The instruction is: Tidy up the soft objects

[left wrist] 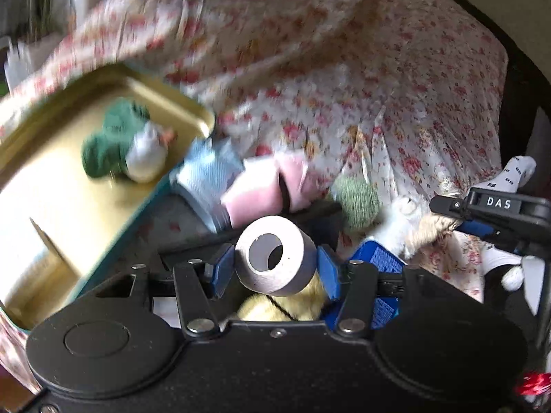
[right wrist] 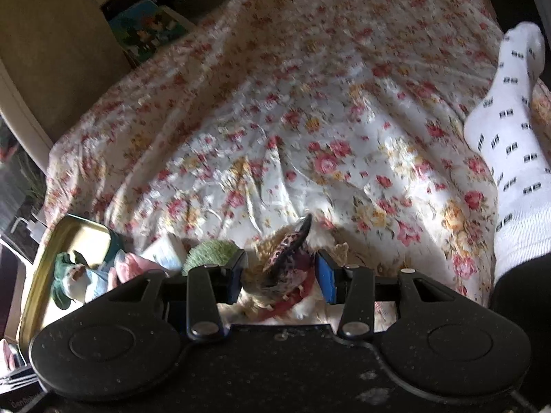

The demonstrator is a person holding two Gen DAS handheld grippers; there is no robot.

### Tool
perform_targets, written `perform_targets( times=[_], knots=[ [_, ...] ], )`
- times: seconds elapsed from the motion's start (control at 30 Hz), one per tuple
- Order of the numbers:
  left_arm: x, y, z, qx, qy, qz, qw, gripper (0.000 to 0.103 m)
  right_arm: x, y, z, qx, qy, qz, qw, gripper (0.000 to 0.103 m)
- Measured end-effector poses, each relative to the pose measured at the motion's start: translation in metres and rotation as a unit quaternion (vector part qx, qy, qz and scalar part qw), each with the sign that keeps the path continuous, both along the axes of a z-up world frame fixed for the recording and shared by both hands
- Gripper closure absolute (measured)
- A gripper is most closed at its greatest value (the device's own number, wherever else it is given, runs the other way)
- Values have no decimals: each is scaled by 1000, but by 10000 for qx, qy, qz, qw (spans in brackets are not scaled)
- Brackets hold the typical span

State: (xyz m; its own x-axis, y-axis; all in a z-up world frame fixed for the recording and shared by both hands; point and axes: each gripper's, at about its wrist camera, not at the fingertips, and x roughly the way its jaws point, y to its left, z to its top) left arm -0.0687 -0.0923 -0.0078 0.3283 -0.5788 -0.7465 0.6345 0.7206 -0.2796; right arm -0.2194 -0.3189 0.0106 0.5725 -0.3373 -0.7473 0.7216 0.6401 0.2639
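Observation:
My left gripper [left wrist: 275, 265] is shut on a toilet paper roll [left wrist: 294, 275], with a blue pad pressed on each side and the hollow core facing the camera. A gold tin [left wrist: 51, 206] to the left holds a green plush toy [left wrist: 113, 141]. Light blue cloth [left wrist: 206, 175] and a pink soft piece [left wrist: 265, 186] lie at the tin's corner, near a green knit ball [left wrist: 358, 203]. My right gripper [right wrist: 282, 270] has its pads against a cream plush toy [right wrist: 286, 254] with a speckled ear and red collar. That gripper [left wrist: 434, 205] shows at the right in the left wrist view.
A floral sheet [right wrist: 310, 103] covers the bed. A person's foot in a white patterned sock [right wrist: 509, 120] rests at the right edge. A yellow soft thing [left wrist: 282, 306] and a blue packet [left wrist: 378, 258] lie under my left gripper. A picture book [right wrist: 148, 27] sits at the far left.

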Motion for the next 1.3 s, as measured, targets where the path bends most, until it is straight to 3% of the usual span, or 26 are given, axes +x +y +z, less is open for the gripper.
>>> perform_targets(
  times=[0.1,0.17,0.2,0.23,0.27,0.3,0.37,0.5,0.63,0.93,1.03,1.1,1.13,1.17,1.3],
  knots=[
    [-7,-1,9,59,-447,-52,9990,52,1,9,9,-258,-172,137,9994,73],
    [-6,-1,10,72,-472,-62,9988,52,4,13,11,-379,-84,210,9990,74],
    [-5,-1,10,85,-447,-55,9990,52,5,14,10,-419,-37,179,9990,70],
    [-4,-1,9,110,-426,-39,9990,52,5,13,9,-426,39,96,9990,59],
    [-3,-1,8,151,-412,-18,9990,52,5,10,8,-385,140,-24,9992,33],
    [-3,-1,7,187,-415,-13,9990,52,4,7,7,-340,167,-148,9992,25],
    [-4,-1,6,226,-442,-14,9988,52,0,-2,4,-217,219,-373,9988,26],
    [-7,-1,4,331,-545,-71,9979,52,-5,-19,-6,217,688,-595,9956,13],
    [-11,-2,3,410,-669,-139,9968,52,-13,-26,-16,557,1067,-558,9912,13],
    [-18,-6,6,467,-871,-237,9948,52,-20,-14,-28,677,1221,-468,9891,14],
    [-18,-6,6,482,-934,-245,9942,52,-15,-11,-31,749,1222,-223,9894,20],
    [-18,-6,6,495,-959,-239,9939,52,-13,-9,-34,931,1172,-51,9887,40],
    [-18,-6,5,506,-963,-229,9938,52,-13,-9,-35,1003,1099,-14,9889,40],
    [-17,-6,5,519,-958,-220,9938,52,-13,-8,-35,983,1060,-35,9895,48],
    [-15,-5,6,526,-942,-191,9940,52,-15,-7,-31,742,1010,-95,9921,49]
  ],
)
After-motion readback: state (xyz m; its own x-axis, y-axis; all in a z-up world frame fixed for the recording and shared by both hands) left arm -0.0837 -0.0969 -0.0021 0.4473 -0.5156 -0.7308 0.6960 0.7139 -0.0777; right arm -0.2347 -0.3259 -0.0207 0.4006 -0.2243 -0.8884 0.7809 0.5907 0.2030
